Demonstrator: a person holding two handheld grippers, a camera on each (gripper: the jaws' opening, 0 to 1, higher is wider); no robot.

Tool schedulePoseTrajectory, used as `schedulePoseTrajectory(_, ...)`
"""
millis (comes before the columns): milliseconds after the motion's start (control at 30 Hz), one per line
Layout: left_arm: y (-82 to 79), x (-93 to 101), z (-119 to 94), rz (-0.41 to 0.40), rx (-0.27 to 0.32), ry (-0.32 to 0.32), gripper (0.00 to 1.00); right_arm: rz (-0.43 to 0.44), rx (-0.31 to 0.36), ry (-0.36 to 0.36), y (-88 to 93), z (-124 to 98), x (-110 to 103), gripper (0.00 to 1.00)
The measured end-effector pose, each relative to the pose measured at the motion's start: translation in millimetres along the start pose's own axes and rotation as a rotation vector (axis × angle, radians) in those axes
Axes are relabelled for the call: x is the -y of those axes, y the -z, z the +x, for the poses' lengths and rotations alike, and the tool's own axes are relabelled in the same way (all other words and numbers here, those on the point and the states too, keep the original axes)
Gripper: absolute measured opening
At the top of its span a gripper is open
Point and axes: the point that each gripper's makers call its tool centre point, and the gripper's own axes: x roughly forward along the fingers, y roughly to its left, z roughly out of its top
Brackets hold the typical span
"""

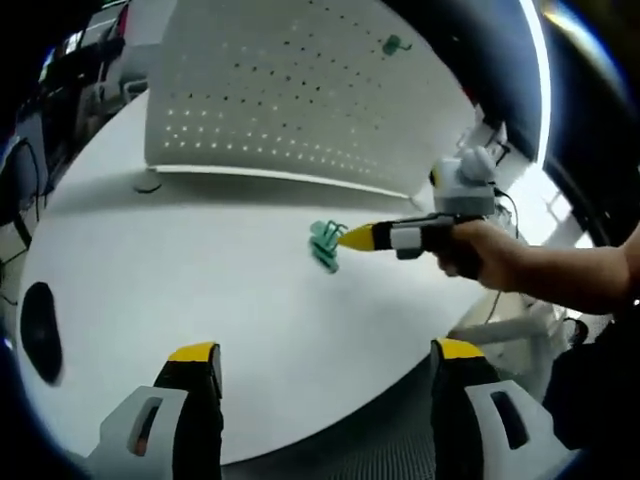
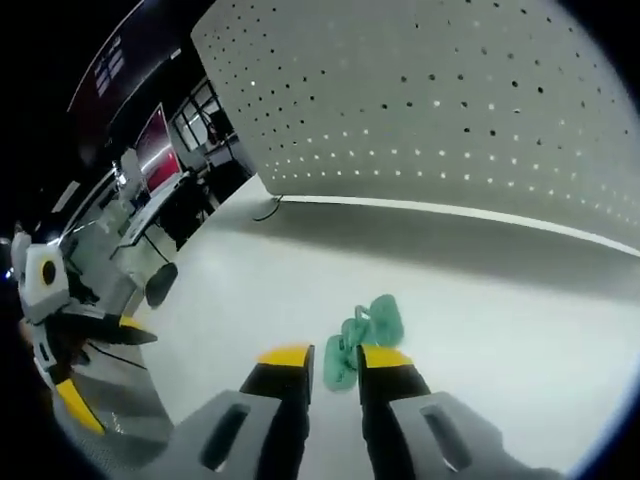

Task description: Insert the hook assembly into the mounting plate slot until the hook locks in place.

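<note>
Nearest in the right gripper view, the right tongs (image 2: 335, 362) have their yellow tips close together on either side of the green hook (image 2: 362, 338), which lies on the white desk (image 2: 480, 300). The tips flank its near end, but I cannot tell whether they are gripping it or only straddling it. In the left gripper view the left tongs (image 1: 328, 352) stand wide apart over bare desk, holding nothing, well short of the hook (image 1: 325, 243); the right tongs (image 1: 352, 237) come in from the right with a hand (image 1: 470, 250) behind them, their point touching the hook.

Farther back, a white pegboard (image 1: 290, 90) stands upright at the far edge of the desk, well apart from the hook. A second green hook (image 1: 393, 45) already hangs near its top right.

The risk lies in the grasp. The hook is thin and lies flat, so a shallow pinch on one end could let it swivel or slip on the lift. If it tilts in the tongs, its prongs may miss the holes and it will not lock. Pushing hard might also shove the pegboard backward.
</note>
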Motion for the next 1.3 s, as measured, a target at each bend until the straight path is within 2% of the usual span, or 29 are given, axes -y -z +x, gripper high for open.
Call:
schedulePoseTrajectory(300,1.5,-2.5,2,-0.005,-0.013,-0.007,0.87,0.018,-0.011,-0.007,1.4,14,1,0.01)
schedulePoseTrajectory(633,-1.2,-0.1,6,-0.005,-0.017,-0.002,0.87,0.034,0.004,-0.028,-1.4,12,-8,0.00)
schedulePoseTrajectory(667,-1.7,-0.1,6,-0.006,-0.015,-0.002,0.87,0.093,0.039,-0.048,-6.6,10,-15,0.00)
schedulePoseTrajectory(700,-2.4,0.0,6,-0.006,-0.012,-0.003,0.86,0.105,0.054,-0.059,-9.8,8,-18,0.00)
schedulePoseTrajectory(800,-3.4,0.1,5,-0.006,-0.010,-0.005,0.86,0.051,0.094,-0.057,-20.1,-2,-25,0.00)
schedulePoseTrajectory(1000,-10.9,2.3,7,0.013,-0.008,-0.003,0.86,0.056,0.160,-0.083,-38.9,-20,-42,0.00)
schedulePoseTrajectory(1133,-27.3,8.1,6,0.029,0.021,0.006,0.85,0.044,0.228,-0.082,-56.9,-37,-48,0.00)
schedulePoseTrajectory(1300,-39.4,16.0,7,0.043,0.044,0.018,0.84,0.040,0.286,-0.078,-70.3,-56,-54,0.00)
